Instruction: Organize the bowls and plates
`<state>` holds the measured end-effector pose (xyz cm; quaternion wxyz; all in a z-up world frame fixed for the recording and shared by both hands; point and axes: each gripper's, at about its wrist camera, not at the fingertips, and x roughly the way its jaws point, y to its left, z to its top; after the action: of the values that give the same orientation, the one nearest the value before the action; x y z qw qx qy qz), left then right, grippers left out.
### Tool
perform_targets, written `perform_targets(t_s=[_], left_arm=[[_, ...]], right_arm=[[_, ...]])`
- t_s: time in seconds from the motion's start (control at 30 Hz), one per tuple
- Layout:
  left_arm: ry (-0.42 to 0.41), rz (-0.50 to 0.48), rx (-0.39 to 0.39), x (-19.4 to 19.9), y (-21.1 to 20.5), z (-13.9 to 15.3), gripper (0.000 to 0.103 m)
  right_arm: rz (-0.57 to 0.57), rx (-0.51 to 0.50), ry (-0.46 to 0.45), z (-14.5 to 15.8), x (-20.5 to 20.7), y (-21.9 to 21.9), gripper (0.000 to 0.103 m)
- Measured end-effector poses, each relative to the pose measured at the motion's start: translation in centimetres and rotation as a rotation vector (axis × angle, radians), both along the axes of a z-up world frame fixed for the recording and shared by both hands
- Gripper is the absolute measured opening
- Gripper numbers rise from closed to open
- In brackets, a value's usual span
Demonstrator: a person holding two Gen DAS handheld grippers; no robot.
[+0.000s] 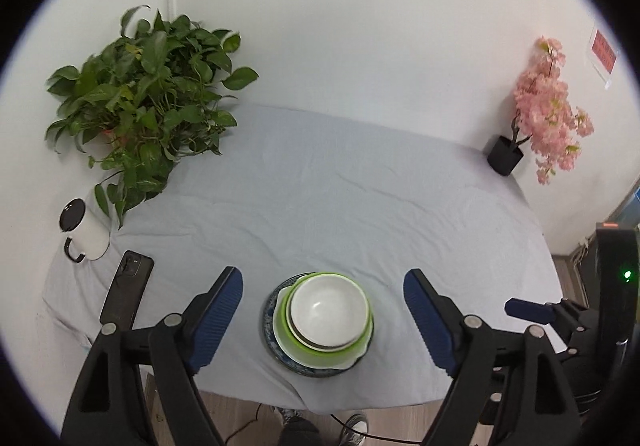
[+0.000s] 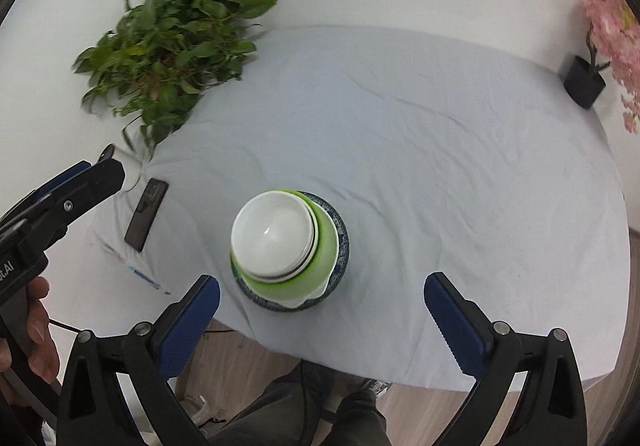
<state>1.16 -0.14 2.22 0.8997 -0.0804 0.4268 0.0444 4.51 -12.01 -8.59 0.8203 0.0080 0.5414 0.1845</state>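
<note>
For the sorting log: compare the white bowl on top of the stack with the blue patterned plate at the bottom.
The white bowl is plain and deep; the blue patterned plate is dark-rimmed and flat. The bowl sits topmost, nested in a green bowl; the plate lies on the tablecloth. The plate is wider. Both are round.

Ahead of both wide-open claws the grey cloth (image 1: 360, 186) lies bare; the stacked dishes (image 1: 320, 322) stand below between the pads; phone (image 1: 127, 290) and mug (image 1: 86, 232) crowd the left.
</note>
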Motion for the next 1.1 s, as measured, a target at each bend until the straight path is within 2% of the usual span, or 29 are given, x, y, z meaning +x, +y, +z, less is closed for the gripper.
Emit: perform_targets(t_s=[0.27, 0.47, 0.67, 0.87, 1.1], left_arm=[[-0.045, 0.020, 0.046, -3.9, -2.4, 2.8, 0.085], [-0.049, -0.037, 0.090, -4.4, -2.0, 3.3, 0.085], [0.000, -0.048, 0.085, -5.1, 1.1, 2.1, 0.085], [0.058, -0.037, 0.053, -6.0, 5.3, -0.4, 0.085], [0.098, -0.015, -0.031, -6.3, 8.9, -3.2, 0.085]], right_arm=[[0.043, 0.019, -0.058, 3.5, -4.8, -2.2, 0.103], [0.061, 0.030, -0.021, 3.9, -6.6, -3.3, 0.103], [0.066, 0.044, 0.024, 3.0, -7.8, -2.0, 0.103], [0.069, 0.012, 0.063, 1.5, -7.9, 1.1, 0.103], [0.077, -0.027, 0.106, -0.5, -7.0, 4.6, 0.103]])
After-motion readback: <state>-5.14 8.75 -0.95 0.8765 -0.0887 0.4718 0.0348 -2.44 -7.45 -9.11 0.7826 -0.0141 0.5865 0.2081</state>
